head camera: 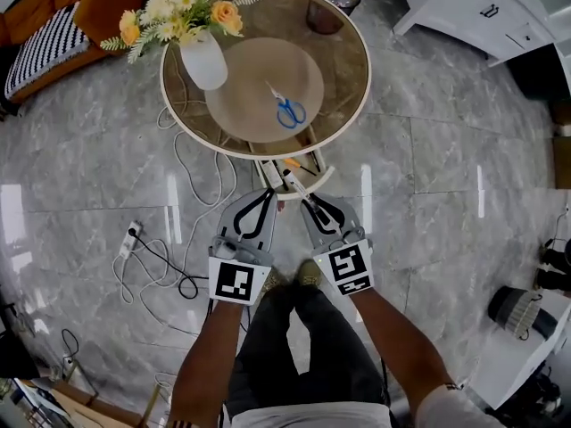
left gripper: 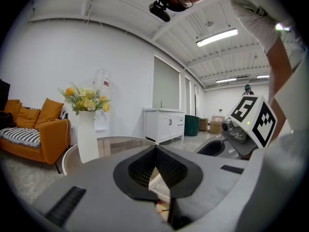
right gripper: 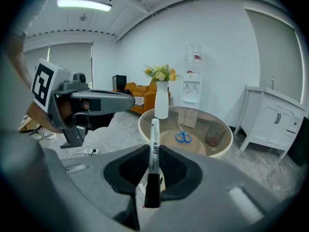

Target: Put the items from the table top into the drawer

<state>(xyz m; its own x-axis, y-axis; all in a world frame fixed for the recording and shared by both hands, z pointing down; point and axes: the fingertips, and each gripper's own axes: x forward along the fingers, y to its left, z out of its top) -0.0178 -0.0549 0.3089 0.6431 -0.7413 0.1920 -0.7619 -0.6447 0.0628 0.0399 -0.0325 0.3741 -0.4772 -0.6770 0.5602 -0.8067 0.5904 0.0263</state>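
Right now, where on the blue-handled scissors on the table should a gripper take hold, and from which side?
Grip the scissors at the neck, where the closed blades meet the blue loops. They lie flat on the table, loops toward the near edge, so come down from above, fingers astride the neck; the loops look too wide, the blade tips too thin.

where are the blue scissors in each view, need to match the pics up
Head view: the blue scissors lie upper centre, on the round table, toward its near edge.
Left gripper view: not in it; the tabletop shows only at a shallow angle.
Right gripper view: right of centre, on the tabletop.
Shared landmark: the white vase of flowers.
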